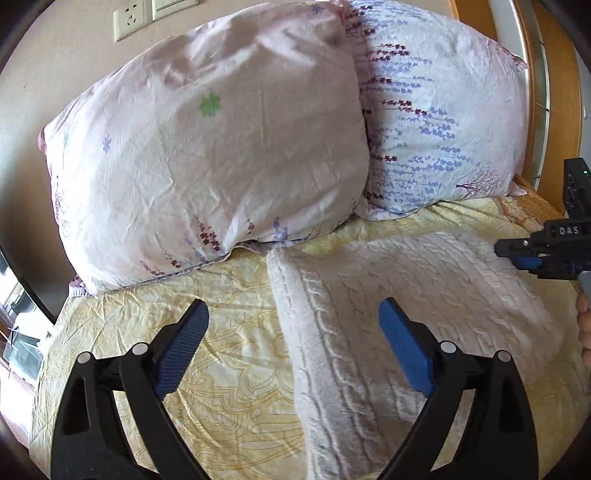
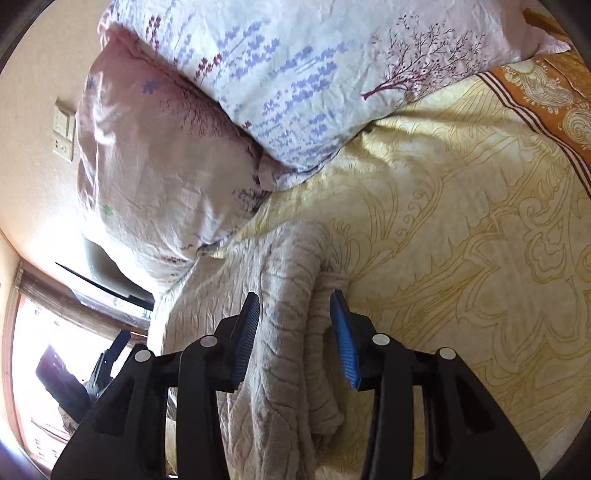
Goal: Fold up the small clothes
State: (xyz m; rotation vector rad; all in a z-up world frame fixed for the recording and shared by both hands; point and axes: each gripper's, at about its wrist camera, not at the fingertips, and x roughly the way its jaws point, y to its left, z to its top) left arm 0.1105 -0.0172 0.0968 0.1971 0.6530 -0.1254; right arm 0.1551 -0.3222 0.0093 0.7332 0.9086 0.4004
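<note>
A cream cable-knit garment point(image 1: 406, 295) lies folded flat on the yellow patterned bedsheet point(image 1: 184, 369). My left gripper point(image 1: 293, 321) is open and empty, hovering over the garment's left folded edge. My right gripper shows at the right edge of the left wrist view point(image 1: 517, 254), at the garment's far right side. In the right wrist view the right gripper point(image 2: 295, 306) has its jaws partly apart with a thick fold of the knit garment point(image 2: 288, 277) between the blue pads. The pads look close to the fabric, but contact is unclear.
Two pillows lean against the wall at the head of the bed: a pink one point(image 1: 207, 155) and a white one with purple flowers point(image 1: 443, 129). The sheet's orange border point(image 2: 546, 99) marks the bed's far side. Wall sockets point(image 1: 129, 20) sit above. A window point(image 2: 33, 350) is beside the bed.
</note>
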